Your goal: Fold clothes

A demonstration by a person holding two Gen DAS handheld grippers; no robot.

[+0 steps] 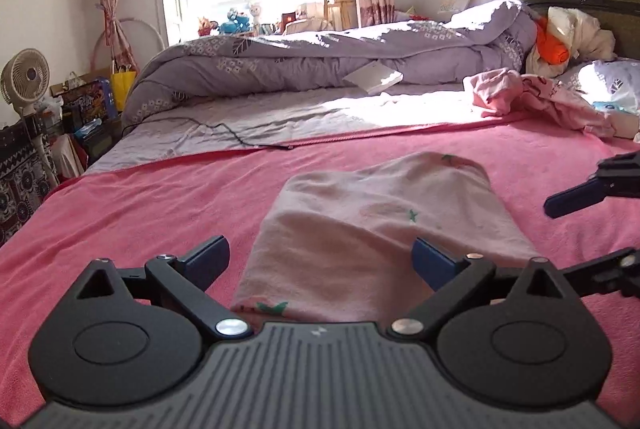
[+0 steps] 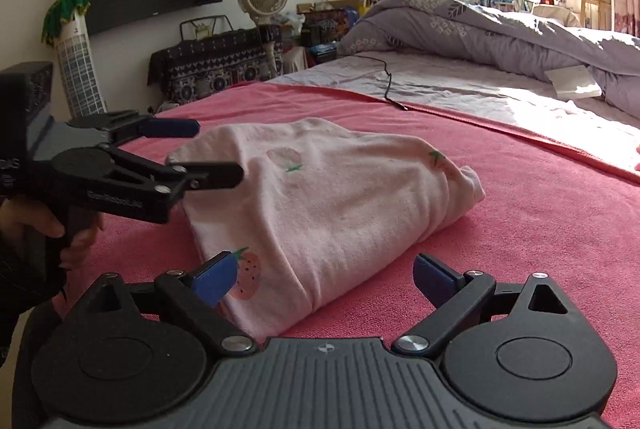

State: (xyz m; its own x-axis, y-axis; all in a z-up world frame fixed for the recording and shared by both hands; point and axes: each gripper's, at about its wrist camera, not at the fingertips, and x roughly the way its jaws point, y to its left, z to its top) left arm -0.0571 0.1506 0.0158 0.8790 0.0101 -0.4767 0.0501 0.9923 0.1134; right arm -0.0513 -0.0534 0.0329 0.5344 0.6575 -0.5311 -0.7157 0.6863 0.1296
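Left wrist view: a standing fan (image 1: 25, 79) sits at the far left of the bedroom beside a bed whose near half is covered by a pink blanket (image 1: 140, 205). At the blanket's middle, toward the near edge of the bed, lies a folded pale pink garment (image 1: 380, 225) with a strawberry print. The left tongs (image 1: 322, 261) stand wide apart just above its near end, one blue pad on each side, nothing clamped between them. A black cable (image 1: 224, 131) trails over the grey sheet behind, and a rolled grey quilt (image 1: 320, 57) runs along the far edge under the window. Toward the head of the bed, at right, is a crumpled pink cloth (image 1: 532, 97); the right tongs (image 1: 576, 229) enter at the right edge.

Right wrist view: a hand (image 2: 60, 229) at the left edge grips the left tongs (image 2: 216, 153), jaws spread by the garment's (image 2: 340, 205) left end, apart from the cloth. The right tongs (image 2: 324, 279) are likewise wide open, empty, straddling the garment's near corner. A white card (image 2: 576, 81) rests against the quilt (image 2: 500, 25) at right.
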